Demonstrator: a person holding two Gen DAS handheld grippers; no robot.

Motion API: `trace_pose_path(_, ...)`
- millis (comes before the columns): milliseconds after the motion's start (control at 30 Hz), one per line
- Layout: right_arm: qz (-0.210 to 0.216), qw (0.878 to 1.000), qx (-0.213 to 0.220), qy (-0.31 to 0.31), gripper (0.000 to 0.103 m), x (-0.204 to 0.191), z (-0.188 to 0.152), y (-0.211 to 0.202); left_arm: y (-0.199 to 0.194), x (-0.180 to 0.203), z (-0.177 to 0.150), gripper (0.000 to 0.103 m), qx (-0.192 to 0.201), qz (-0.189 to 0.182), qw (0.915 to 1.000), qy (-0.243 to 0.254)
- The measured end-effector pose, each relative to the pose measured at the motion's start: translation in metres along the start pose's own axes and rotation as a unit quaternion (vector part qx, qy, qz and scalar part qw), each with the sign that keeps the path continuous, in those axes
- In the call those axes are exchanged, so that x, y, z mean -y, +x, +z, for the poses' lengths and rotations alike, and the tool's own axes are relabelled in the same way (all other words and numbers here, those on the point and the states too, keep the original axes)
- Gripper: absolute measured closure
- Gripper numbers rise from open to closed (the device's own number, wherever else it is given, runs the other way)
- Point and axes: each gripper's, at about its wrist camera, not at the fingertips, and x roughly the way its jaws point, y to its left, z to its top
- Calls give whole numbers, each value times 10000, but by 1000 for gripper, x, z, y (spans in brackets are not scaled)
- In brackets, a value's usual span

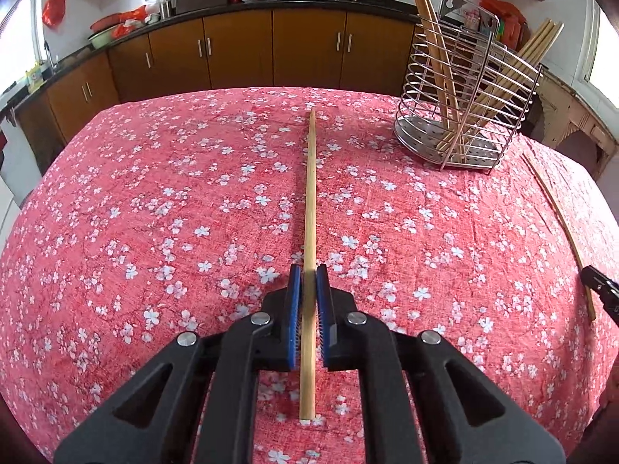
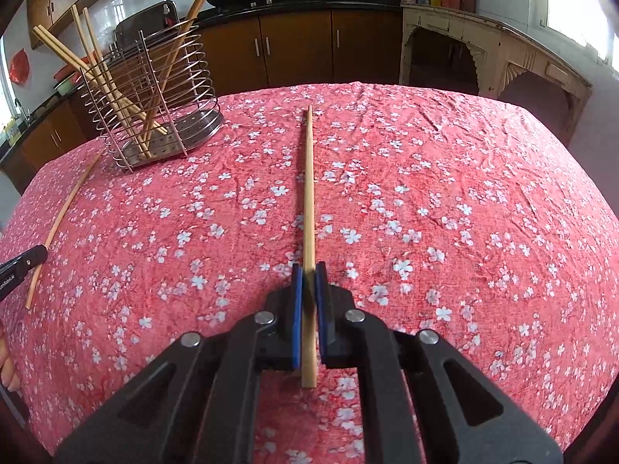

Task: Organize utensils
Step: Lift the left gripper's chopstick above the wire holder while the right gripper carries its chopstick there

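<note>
Chopsticks: we've got one pinched in each gripper. Our left gripper (image 1: 308, 270) is clamped on a chopstick (image 1: 309, 201) pointing across the flowered tablecloth (image 1: 154, 232), and the right gripper (image 2: 308, 268) grips another chopstick (image 2: 308, 193) the same way. More stand in the wire holder (image 2: 154, 92).

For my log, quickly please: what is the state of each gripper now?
Left gripper: closed on a chopstick lying along the tablecloth.
Right gripper: closed on another chopstick.
</note>
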Motion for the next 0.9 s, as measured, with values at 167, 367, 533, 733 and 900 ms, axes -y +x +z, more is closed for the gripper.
trace_pose_path(167,-36,10000,-3,-38,95,-1,1,2,-1,-9,0,94,8,-161,9998,-135)
trace_pose_path(367,-3,10000,-6,-23,95,-1,1,2,-1,-8,0,94,7,-115,9999,-96)
trace_pose_path(533,47,10000,-6,19,95,2,1,1,-1,-8,0,94,7,-143,9998,-119)
trace_pose_path(733,-29,10000,-7,-46,95,0,1,1,0,-6,1,94,2,-66,10000,-48)
trace_pose_path(900,132,9999,-11,76,94,5,1,1,2,6,1,94,-11,260,9994,222)
